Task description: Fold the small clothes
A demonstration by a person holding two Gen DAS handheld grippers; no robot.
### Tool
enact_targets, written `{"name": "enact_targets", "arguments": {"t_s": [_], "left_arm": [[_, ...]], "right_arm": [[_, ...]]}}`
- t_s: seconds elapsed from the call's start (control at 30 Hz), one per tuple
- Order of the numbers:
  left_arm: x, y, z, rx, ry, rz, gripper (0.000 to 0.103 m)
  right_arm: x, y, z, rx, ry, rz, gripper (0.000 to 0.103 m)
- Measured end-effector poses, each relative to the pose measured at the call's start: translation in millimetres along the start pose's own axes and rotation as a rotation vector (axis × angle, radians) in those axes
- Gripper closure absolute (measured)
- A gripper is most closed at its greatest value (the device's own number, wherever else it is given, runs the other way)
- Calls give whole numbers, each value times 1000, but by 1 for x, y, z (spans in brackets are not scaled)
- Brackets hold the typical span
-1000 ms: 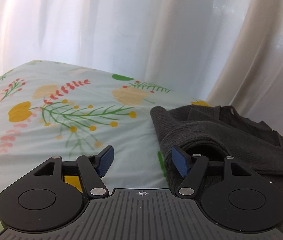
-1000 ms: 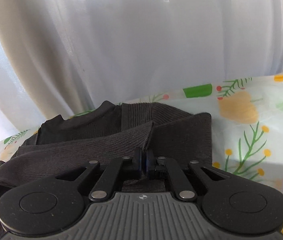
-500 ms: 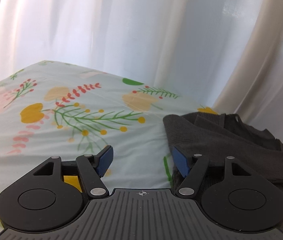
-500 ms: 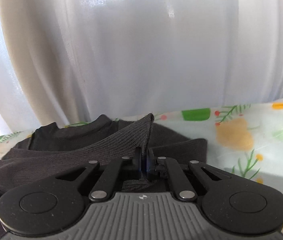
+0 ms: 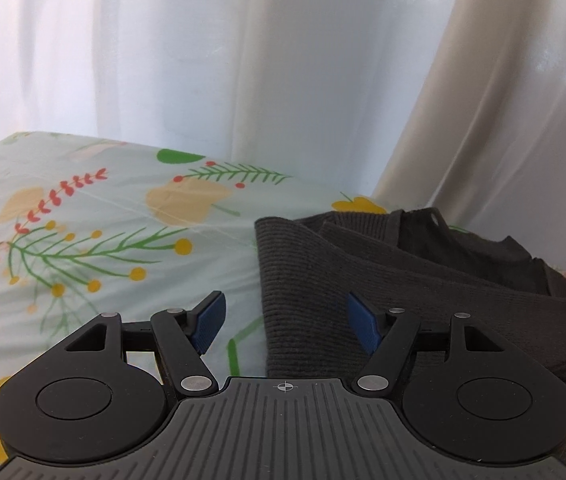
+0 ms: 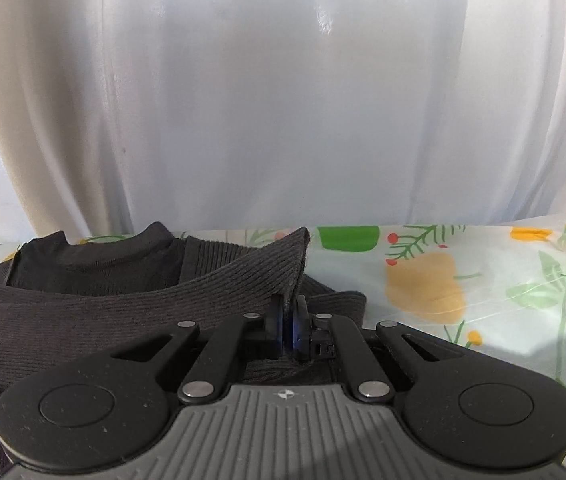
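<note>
Right hand-held gripper (image 6: 288, 326) pinches a raised corner of the dark grey ribbed knit top (image 6: 131, 296) on the floral sheet's (image 5: 103, 240) far edge — fold half-made — left hand-held gripper (image 5: 285, 320) spread, empty.

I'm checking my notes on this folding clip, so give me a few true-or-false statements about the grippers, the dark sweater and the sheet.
1. The right gripper is shut on a raised edge of the dark sweater. True.
2. The left gripper is clamped on the sweater. False: its jaws stand open and grip nothing.
3. The sweater lies on a flowered sheet. True.
4. The sheet is plain white. False: it is pale green with yellow, red and green plants.
5. A pale curtain hangs behind the sheet. True.
</note>
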State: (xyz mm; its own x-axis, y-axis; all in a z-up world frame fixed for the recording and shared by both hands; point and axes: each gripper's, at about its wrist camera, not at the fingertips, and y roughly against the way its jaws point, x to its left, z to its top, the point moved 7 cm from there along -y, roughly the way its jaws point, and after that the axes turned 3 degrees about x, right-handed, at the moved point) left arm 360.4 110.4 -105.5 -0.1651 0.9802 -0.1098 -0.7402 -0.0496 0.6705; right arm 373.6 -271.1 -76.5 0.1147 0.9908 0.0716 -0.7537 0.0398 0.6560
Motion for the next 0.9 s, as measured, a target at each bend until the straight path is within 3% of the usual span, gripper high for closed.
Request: {"name": "enact_targets", "arguments": {"t_s": [0.2, 0.3, 0.33, 0.37, 0.43, 0.5, 0.57, 0.73, 0.83, 0.9], "left_arm": [[-12, -20, -1, 2, -27, 26, 31], [-9, -17, -3, 10, -6, 33, 32], [-8, -12, -4, 9, 14, 12, 32], [-7, -7, -6, 15, 38, -17, 32], [-9, 2, -13, 50, 100, -93, 30], [-12, 11, -21, 56, 148, -138, 29], [-10, 20, -27, 55, 197, -143, 31], [-5, 35, -35, 12, 251, -165, 33], [0, 36, -38, 31, 281, -164, 36], [4, 40, -39, 18, 305, -169, 36]], "right_arm": [[-4, -11, -9, 36, 9, -15, 99], [-17, -8, -8, 14, -31, -105, 76], [-22, -2, -9, 4, -57, -123, 74], [-27, 7, -10, -13, -106, -90, 74], [-31, 23, -16, -20, -244, 61, 72], [-28, 26, -28, 32, -400, 263, 72], [-16, 22, -43, 96, -497, 398, 72], [2, 2, -53, 138, -603, 486, 75], [11, -5, -51, 158, -610, 466, 96], [13, -10, -49, 155, -605, 430, 103]]}}
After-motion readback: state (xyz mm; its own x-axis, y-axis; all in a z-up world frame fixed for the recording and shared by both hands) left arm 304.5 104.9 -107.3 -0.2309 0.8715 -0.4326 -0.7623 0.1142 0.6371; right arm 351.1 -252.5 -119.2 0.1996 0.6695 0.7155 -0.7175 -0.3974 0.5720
